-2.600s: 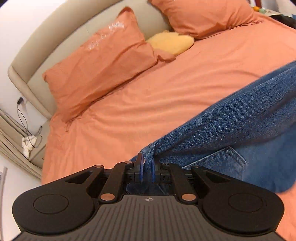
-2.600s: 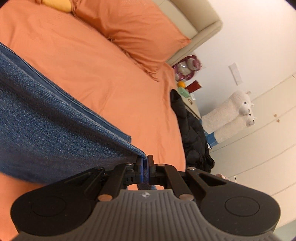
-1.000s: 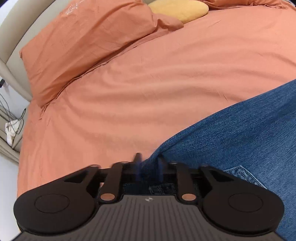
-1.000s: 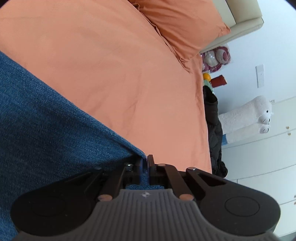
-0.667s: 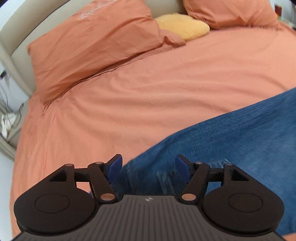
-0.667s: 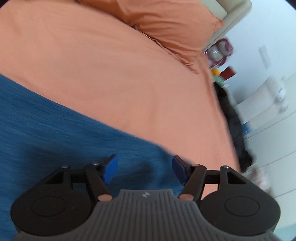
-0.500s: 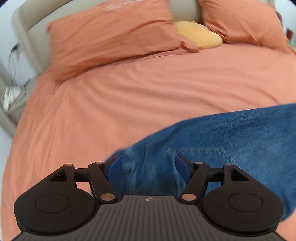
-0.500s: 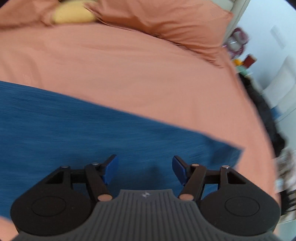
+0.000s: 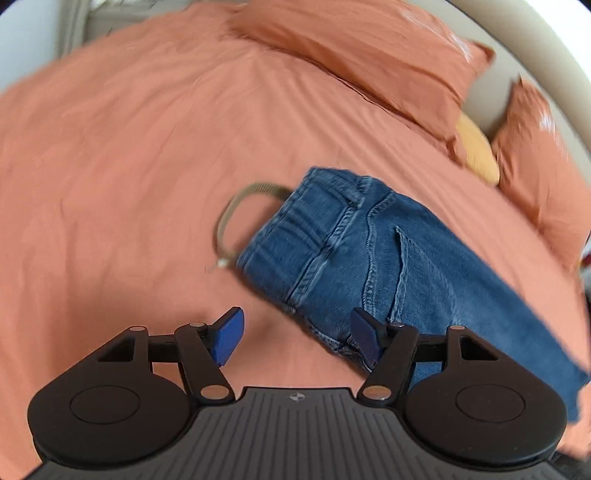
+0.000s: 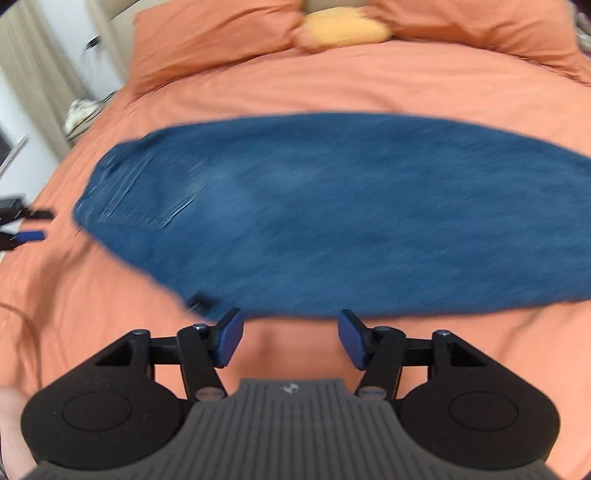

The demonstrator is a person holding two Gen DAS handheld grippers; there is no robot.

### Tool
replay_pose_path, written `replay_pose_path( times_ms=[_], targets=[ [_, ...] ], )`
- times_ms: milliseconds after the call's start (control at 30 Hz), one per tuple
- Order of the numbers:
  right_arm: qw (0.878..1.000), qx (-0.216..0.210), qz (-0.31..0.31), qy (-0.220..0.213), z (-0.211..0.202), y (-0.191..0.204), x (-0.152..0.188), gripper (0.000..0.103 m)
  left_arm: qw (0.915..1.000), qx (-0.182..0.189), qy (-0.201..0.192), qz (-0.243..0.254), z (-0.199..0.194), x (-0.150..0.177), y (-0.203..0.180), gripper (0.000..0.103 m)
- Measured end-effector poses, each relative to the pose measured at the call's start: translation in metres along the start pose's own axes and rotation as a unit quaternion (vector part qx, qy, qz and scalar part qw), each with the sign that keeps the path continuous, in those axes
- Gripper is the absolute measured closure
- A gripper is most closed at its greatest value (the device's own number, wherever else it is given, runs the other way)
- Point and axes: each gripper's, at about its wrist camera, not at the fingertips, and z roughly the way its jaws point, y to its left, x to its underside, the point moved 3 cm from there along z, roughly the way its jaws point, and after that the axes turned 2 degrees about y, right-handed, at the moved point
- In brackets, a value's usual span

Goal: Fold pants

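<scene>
Released jeans (image 9: pixel 388 266) now lie on the orange bedspread (image 9: pixel 129 166).

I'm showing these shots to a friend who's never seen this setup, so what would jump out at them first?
First, the blue denim jeans lying flat across the middle of the orange bedspread, with a thin olive drawstring cord looping out beside the waistband. Next, the orange pillows and the yellow cushion between them at the headboard. Low in each view sits a black claw with blue pads, left claw open, right claw closing with nothing between its pads.
</scene>
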Motion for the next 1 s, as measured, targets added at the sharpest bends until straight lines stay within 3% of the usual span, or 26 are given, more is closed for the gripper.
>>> replay_pose_path(
  times_ms=[133, 333, 467, 500, 533, 600, 633, 667, 700, 867, 1000],
  targets=[
    [0.999, -0.011, -0.031, 0.001, 0.026, 0.040, 0.018, 0.053, 0.9983, 0.032, -0.006, -0.049, 0.010, 0.003, 0.016, 0.026],
    [0.997, 0.008, -0.078, -0.014, 0.057, 0.070, 0.004, 0.055, 0.9932, 0.069, -0.006, -0.094, 0.036, -0.002, 0.026, 0.025],
    [0.998, 0.012, -0.061, -0.001, 0.078, 0.069, -0.005, 0.079, 0.9857, 0.081, -0.006, -0.147, 0.063, 0.000, 0.044, 0.024],
    [0.998, 0.006, -0.062, 0.003, 0.079, 0.068, -0.005, 0.090, 0.9820, 0.092, -0.011, -0.164, 0.067, -0.001, 0.048, 0.023],
    [0.998, 0.002, -0.066, 0.006, 0.079, 0.069, -0.005, 0.091, 0.9781, 0.104, -0.015, -0.179, 0.071, -0.003, 0.052, 0.023],
    [0.996, -0.003, -0.084, 0.006, 0.076, 0.073, -0.005, 0.094, 0.9739, 0.119, -0.015, -0.193, 0.078, -0.009, 0.054, 0.039],
    [0.996, -0.008, -0.089, 0.006, 0.073, 0.073, -0.005, 0.095, 0.9749, 0.116, -0.016, -0.190, 0.080, -0.013, 0.051, 0.054],
    [0.996, -0.012, -0.091, 0.005, 0.069, 0.072, -0.005, 0.095, 0.9790, 0.098, -0.023, -0.177, 0.078, -0.017, 0.046, 0.076],
    [0.996, -0.017, -0.092, 0.005, 0.064, 0.071, -0.006, 0.096, 0.9845, 0.074, -0.031, -0.156, 0.072, -0.022, 0.038, 0.082],
    [0.996, -0.039, -0.075, -0.002, 0.034, 0.072, -0.016, 0.098, 0.9946, 0.033, -0.092, -0.037, 0.012, -0.046, -0.011, 0.088],
    [0.997, -0.053, -0.056, 0.015, 0.037, 0.072, -0.010, 0.098, 0.9968, -0.031, -0.072, 0.017, 0.020, -0.051, -0.017, 0.088]
  ],
)
